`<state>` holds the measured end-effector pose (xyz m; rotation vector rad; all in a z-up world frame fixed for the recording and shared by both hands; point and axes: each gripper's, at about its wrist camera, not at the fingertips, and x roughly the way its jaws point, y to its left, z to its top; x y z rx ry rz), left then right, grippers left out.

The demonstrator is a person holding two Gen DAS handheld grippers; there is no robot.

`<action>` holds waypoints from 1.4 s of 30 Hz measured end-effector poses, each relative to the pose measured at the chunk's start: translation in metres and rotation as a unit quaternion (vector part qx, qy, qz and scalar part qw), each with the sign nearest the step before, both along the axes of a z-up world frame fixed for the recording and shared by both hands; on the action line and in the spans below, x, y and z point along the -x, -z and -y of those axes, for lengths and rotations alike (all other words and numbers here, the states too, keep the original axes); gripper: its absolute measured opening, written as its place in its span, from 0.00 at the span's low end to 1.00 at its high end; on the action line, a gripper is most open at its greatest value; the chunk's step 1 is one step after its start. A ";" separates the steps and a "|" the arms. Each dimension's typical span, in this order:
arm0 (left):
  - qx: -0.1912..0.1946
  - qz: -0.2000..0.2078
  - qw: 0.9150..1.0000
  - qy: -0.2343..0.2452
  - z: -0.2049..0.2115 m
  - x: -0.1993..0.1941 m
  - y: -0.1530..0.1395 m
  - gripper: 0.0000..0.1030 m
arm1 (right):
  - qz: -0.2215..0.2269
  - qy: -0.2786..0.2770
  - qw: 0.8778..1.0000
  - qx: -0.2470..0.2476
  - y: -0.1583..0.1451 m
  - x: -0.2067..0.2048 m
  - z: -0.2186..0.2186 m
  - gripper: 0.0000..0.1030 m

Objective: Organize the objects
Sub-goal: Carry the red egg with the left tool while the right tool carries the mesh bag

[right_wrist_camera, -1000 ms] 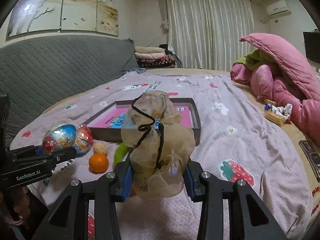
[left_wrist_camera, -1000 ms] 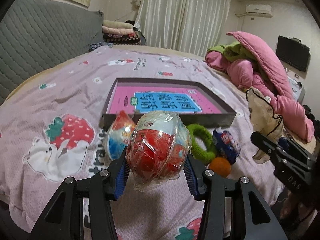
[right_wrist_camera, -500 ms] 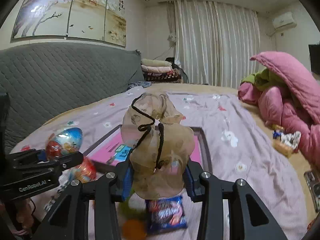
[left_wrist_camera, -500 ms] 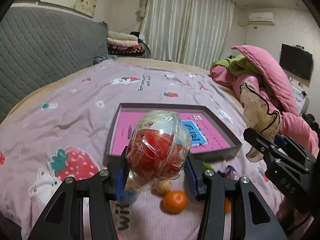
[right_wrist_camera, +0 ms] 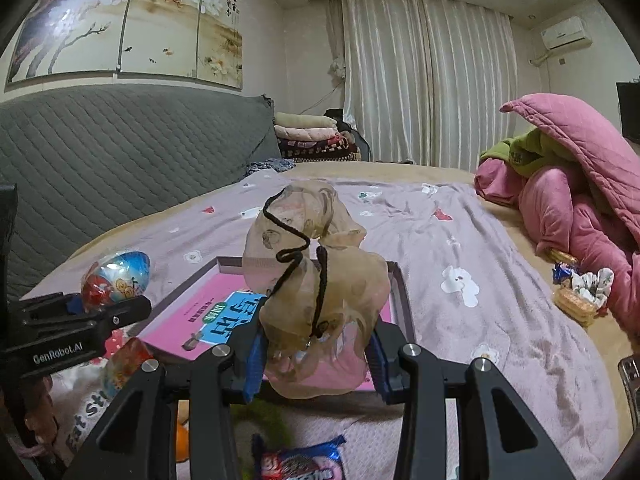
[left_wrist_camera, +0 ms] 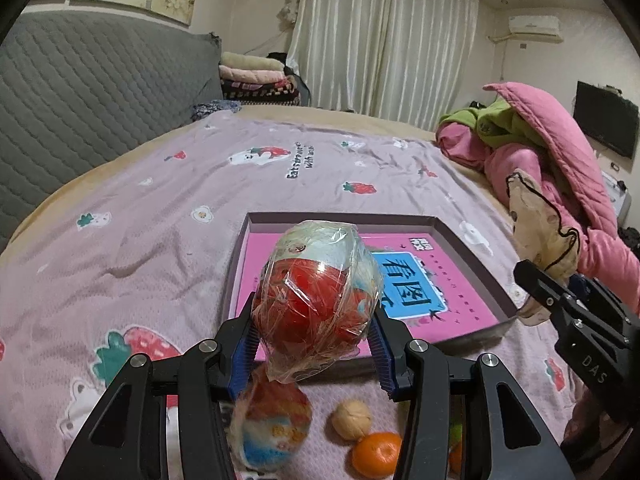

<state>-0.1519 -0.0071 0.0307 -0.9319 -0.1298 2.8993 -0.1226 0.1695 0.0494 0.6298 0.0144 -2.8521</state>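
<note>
Nearest you, your left gripper [left_wrist_camera: 316,354] has its blue pads pinched on a red and pale-blue egg-shaped toy wrapped in crinkled clear film [left_wrist_camera: 318,296], held up over the near edge of the tray. Below it on the mauve strawberry-print bedspread [left_wrist_camera: 168,216] lie a second film-wrapped egg toy in red, blue and orange [left_wrist_camera: 272,426], a tan walnut [left_wrist_camera: 352,419] and an orange tangerine [left_wrist_camera: 376,454].

Your right gripper [right_wrist_camera: 316,364] squeezes a beige sheer drawstring pouch with a black cord [right_wrist_camera: 316,276]; under it sit a green fuzzy ring [right_wrist_camera: 264,416] and a blue and red snack packet [right_wrist_camera: 300,460], whose print is too blurred to read. The left gripper's side reads "GenRobot.AI", the right one's "DAS".

Just beyond, the shallow grey tray with a pink liner [left_wrist_camera: 472,248] shows a blue panel of Chinese characters. The bedspread carries "Eat strawberry with me". Farther off is a heap of pink and green quilts [left_wrist_camera: 552,152].

A second ago both grippers hung short of the tray with the loose items ahead; now those lie beneath them.
</note>
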 end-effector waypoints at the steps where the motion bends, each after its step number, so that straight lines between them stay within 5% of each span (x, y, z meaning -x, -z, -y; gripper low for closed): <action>1: 0.003 0.000 1.000 -0.002 0.000 0.003 0.000 0.49 | 0.000 0.000 1.000 -0.001 0.000 0.001 0.000 0.42; 23: 0.017 0.072 0.997 -0.008 0.004 0.071 0.024 0.50 | 0.050 -0.014 0.998 -0.038 0.019 0.061 0.000 0.42; 42: 0.028 0.119 0.992 -0.010 -0.001 0.090 0.051 0.50 | 0.178 0.001 0.983 -0.045 0.065 0.094 -0.008 0.42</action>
